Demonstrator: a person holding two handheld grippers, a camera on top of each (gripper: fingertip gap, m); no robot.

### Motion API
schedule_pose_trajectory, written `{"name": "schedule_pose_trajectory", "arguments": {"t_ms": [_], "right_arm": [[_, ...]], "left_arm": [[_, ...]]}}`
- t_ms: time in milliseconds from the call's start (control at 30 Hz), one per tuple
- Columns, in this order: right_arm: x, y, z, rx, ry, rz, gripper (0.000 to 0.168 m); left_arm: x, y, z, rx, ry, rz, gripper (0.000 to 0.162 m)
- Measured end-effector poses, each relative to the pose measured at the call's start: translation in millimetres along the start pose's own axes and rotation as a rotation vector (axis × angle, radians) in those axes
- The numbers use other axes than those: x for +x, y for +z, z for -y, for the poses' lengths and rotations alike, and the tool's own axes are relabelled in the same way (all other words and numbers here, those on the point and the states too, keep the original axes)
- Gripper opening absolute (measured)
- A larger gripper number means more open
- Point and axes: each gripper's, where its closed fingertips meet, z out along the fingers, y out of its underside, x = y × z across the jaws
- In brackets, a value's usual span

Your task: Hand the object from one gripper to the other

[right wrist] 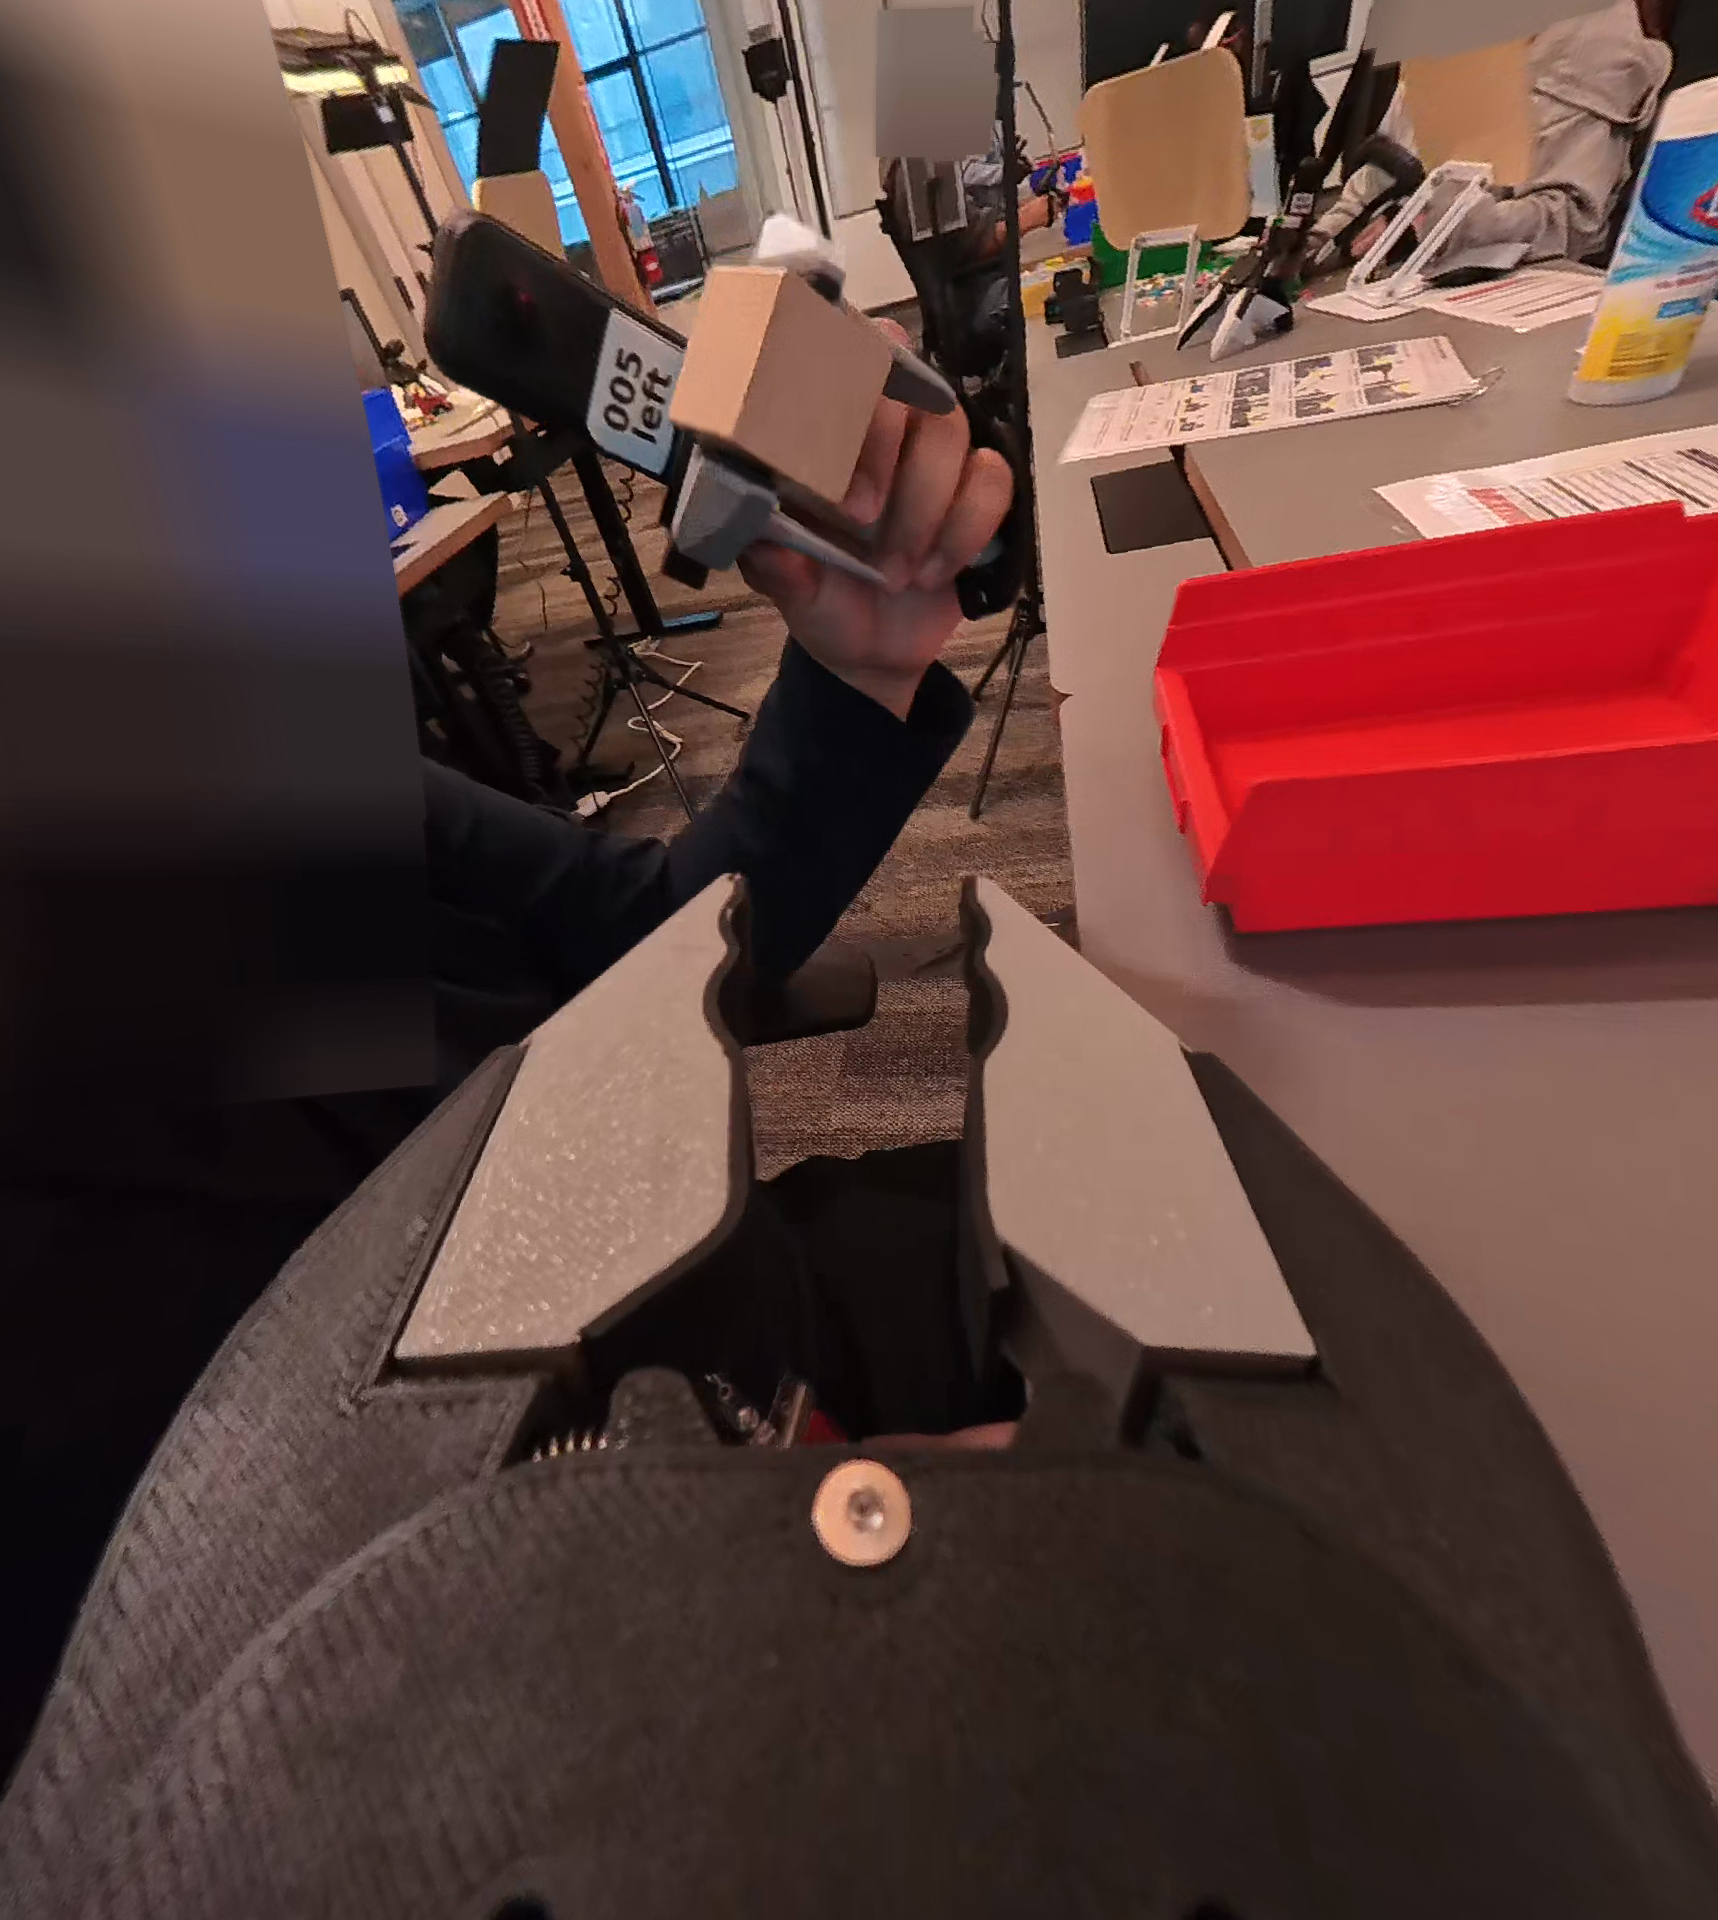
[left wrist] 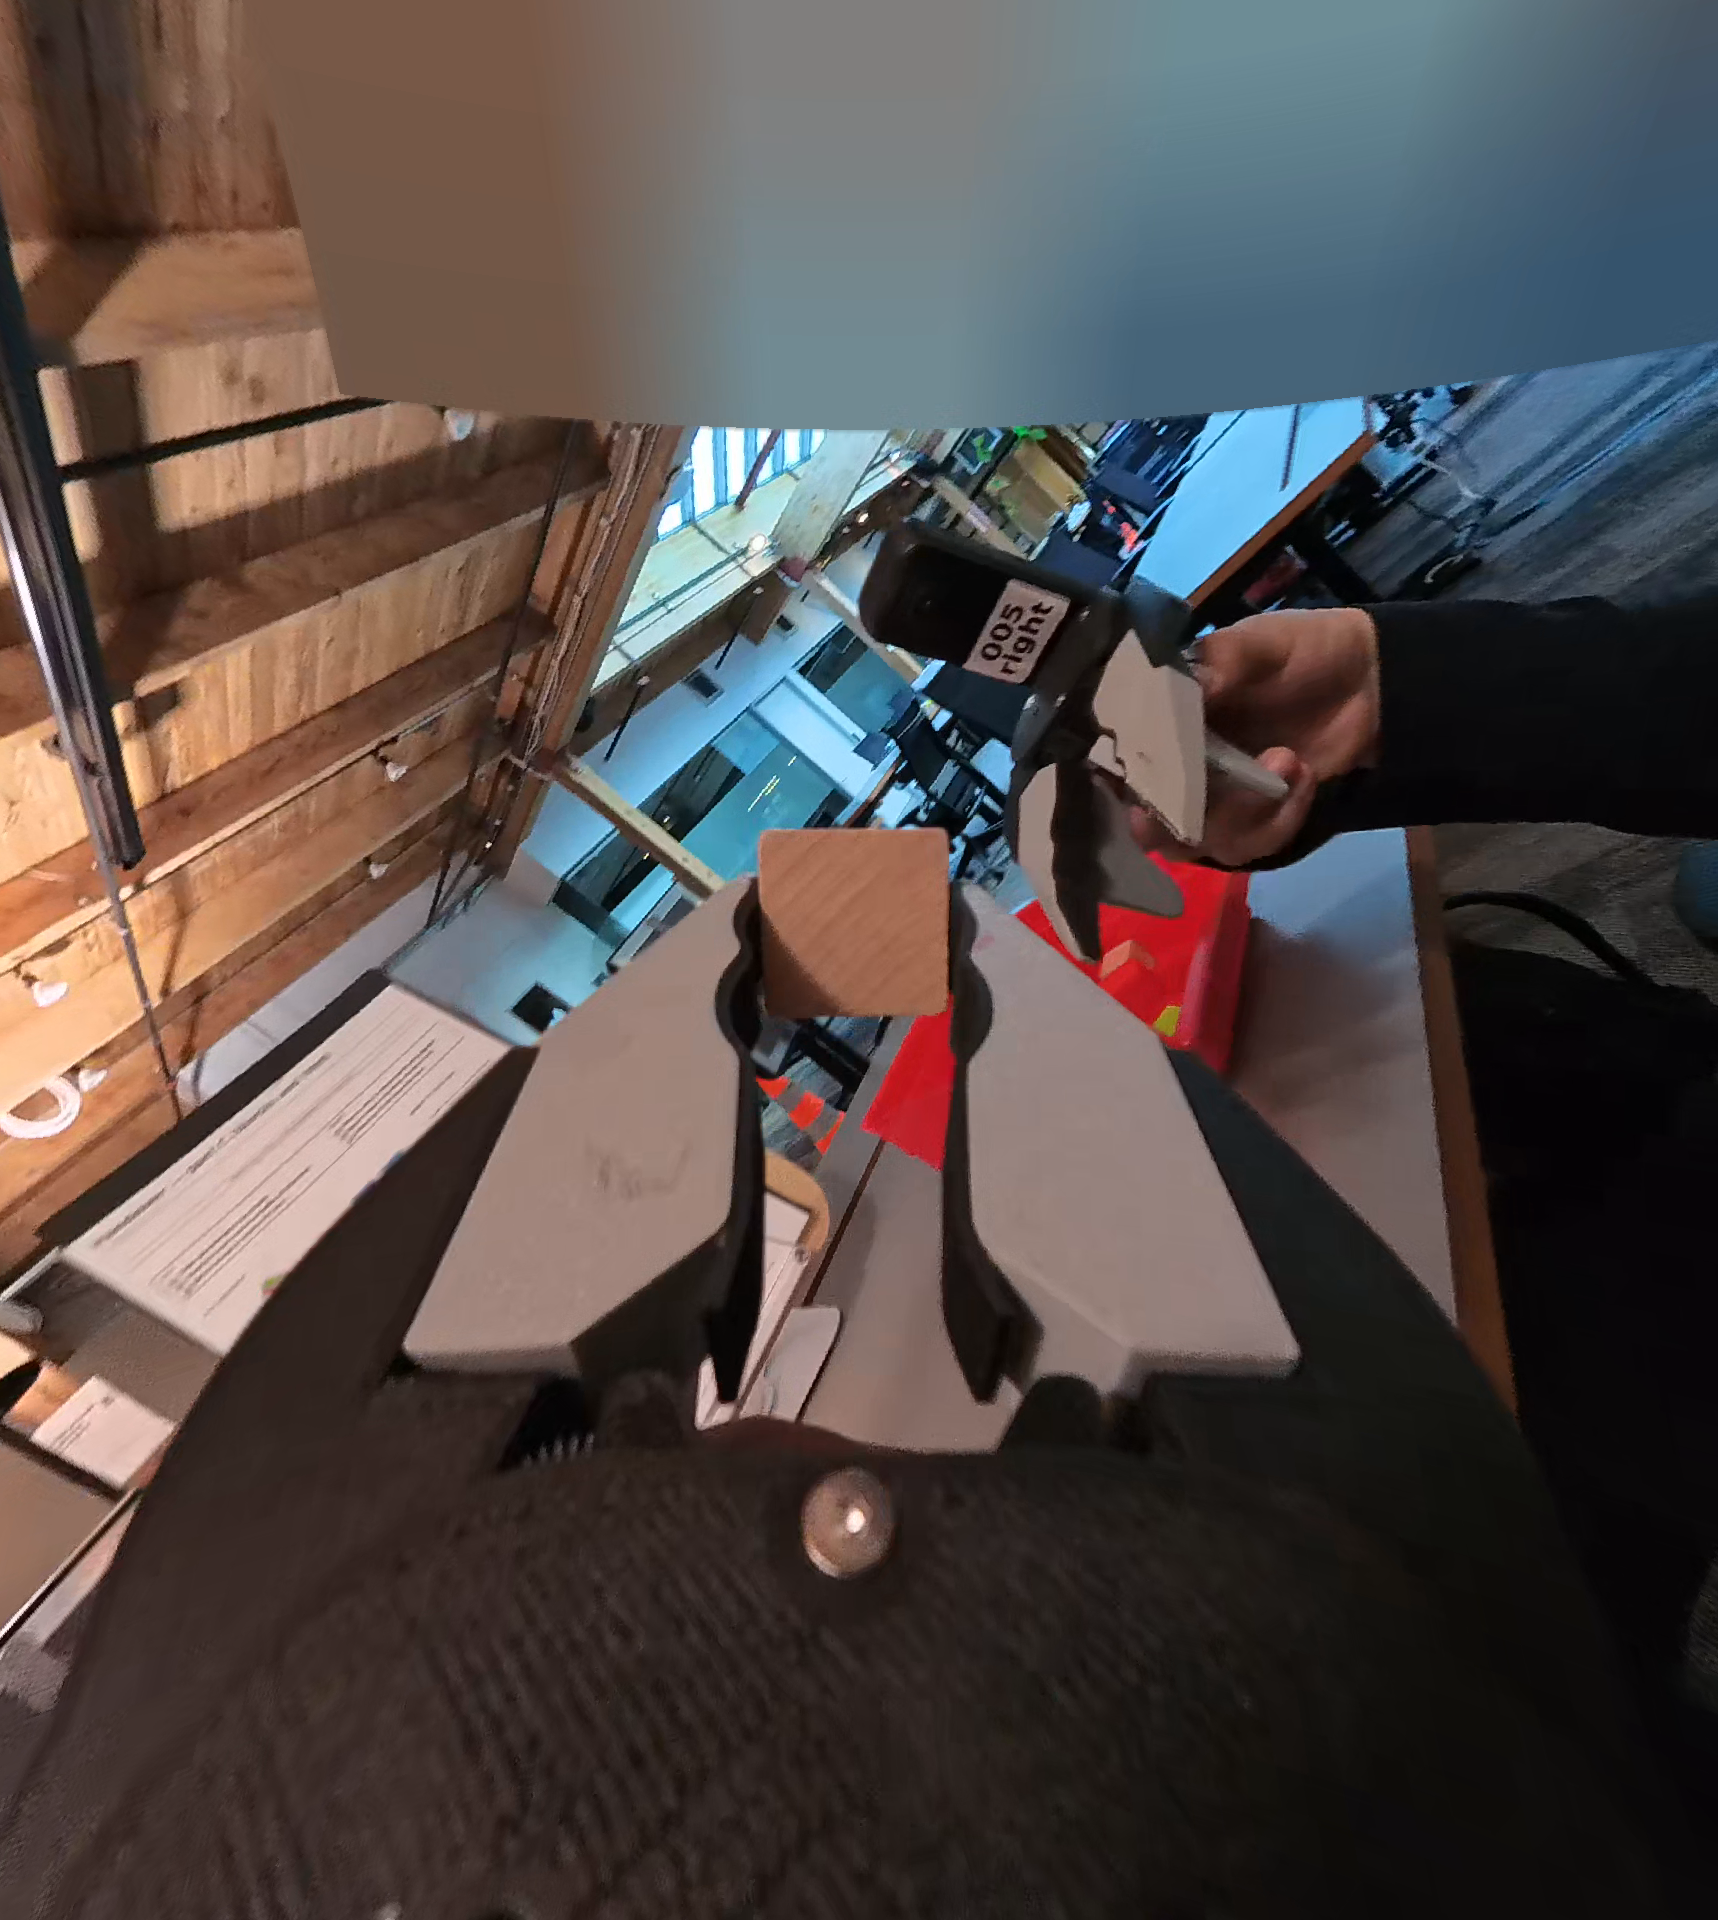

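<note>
A plain wooden block (left wrist: 855, 920) sits clamped between the fingertips of my left gripper (left wrist: 855, 935), which is tilted upward in the air. The same block (right wrist: 777, 400) shows in the right wrist view, held high by the left gripper (right wrist: 782, 416) in a person's hand. My right gripper (right wrist: 855, 935) is open and empty, low and apart from the block, beside the table edge. In the left wrist view the right gripper (left wrist: 1094, 914) appears to the right of the block, held in a hand, its fingers pointing down.
An open red bin (right wrist: 1499, 707) stands on the grey table (right wrist: 1457, 1143) to the right. Printed sheets (right wrist: 1270, 400) and a wipes canister (right wrist: 1676, 239) lie farther back. A tripod (right wrist: 1011, 416) and chairs stand on the floor to the left. Another person sits at the far desk. Left tips to right tips: about 10 cm.
</note>
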Motion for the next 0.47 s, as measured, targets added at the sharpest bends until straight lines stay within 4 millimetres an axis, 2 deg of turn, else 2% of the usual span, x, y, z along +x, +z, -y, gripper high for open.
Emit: {"name": "schedule_pose_trajectory", "arguments": {"t_ms": [200, 333, 467], "right_arm": [[-34, -14, 11, 0.095, 0.051, 0.122, 0.043], [-48, -18, 17, 0.131, 0.080, 0.183, 0.044], [-53, -14, 13, 0.105, 0.077, 0.197, 0.046]], "left_arm": [[33, 19, 30, 0.085, 0.035, -0.086, 0.032], [51, 33, 33, 0.071, 0.068, -0.123, 0.031], [66, 43, 29, 0.058, 0.088, -0.154, 0.032]]}}
